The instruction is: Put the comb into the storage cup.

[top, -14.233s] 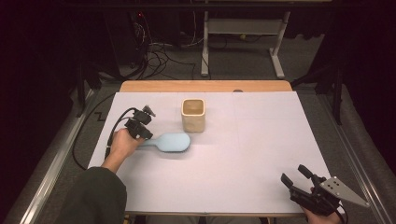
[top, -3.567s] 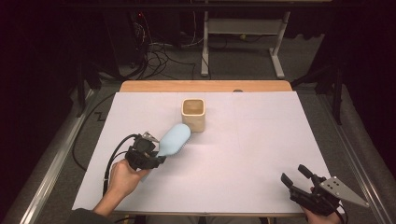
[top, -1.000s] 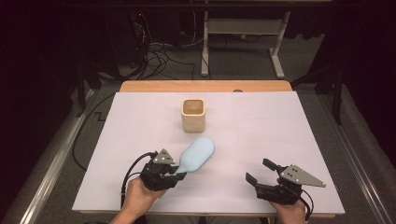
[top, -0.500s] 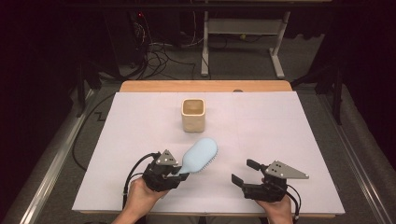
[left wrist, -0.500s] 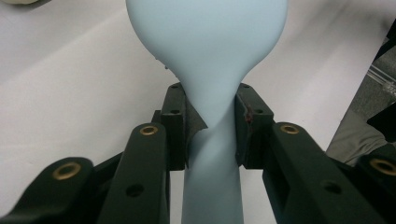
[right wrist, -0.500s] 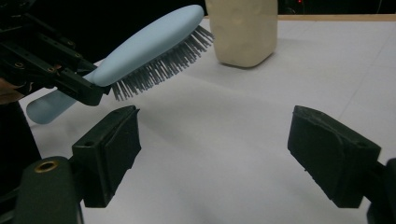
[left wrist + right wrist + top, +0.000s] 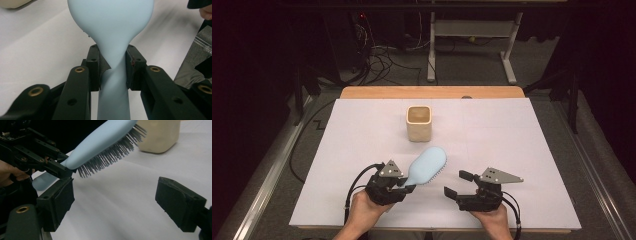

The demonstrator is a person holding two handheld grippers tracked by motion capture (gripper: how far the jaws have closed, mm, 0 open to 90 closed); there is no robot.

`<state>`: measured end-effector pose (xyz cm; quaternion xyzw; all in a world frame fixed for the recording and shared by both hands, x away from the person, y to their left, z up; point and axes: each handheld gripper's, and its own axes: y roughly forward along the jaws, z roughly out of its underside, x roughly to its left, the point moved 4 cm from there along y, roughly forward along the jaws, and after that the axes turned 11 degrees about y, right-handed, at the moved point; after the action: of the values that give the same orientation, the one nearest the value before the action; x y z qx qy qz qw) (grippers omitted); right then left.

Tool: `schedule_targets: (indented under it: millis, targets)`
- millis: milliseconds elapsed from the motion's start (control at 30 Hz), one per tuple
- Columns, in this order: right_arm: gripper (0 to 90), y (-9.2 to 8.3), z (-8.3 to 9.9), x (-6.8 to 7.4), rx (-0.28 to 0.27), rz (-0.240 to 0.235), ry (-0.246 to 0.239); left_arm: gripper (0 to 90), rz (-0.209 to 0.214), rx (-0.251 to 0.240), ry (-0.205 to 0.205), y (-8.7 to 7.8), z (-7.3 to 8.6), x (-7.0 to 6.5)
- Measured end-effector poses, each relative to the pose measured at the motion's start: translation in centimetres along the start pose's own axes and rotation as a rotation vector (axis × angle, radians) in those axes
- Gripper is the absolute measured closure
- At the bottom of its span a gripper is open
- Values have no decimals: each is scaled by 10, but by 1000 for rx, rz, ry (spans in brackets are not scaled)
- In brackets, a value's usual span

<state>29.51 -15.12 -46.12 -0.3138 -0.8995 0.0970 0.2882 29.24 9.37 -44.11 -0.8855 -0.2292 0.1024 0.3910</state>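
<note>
One pale blue hairbrush [image 7: 428, 164] is held above the white-covered table [image 7: 532, 150], near its front edge and a little left of middle, its head slanting up and away toward the beige square cup [image 7: 419, 122] that stands well apart behind it. The left gripper [image 7: 404, 186] has its fingers [image 7: 94, 65] clamped on the narrow neck of the handle, one pad on each side; in the left gripper view the brush head runs off the top of the picture and the handle's end drops out of sight between the jaw arms. The dark bristles face down and toward the right gripper [image 7: 458, 183], and they show plainly in the right gripper view, where the cup is cut off at the top edge. The right gripper's fingers [image 7: 180, 206] stand wide apart with nothing between them, just beside the brush head but not touching it. Both hands enter from the bottom of the high view, the forearms cut off by the frame.
</note>
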Motion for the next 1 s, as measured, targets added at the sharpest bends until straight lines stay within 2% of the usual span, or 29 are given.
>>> schedule_targets:
  millis: [700,1000]
  targets:
    - [158,34,-9,11,49,-60,50,696,2,1,34,6,-8,-8]
    - [156,42,-12,12,54,-81,95,696,4,0,34,8,-9,-9]
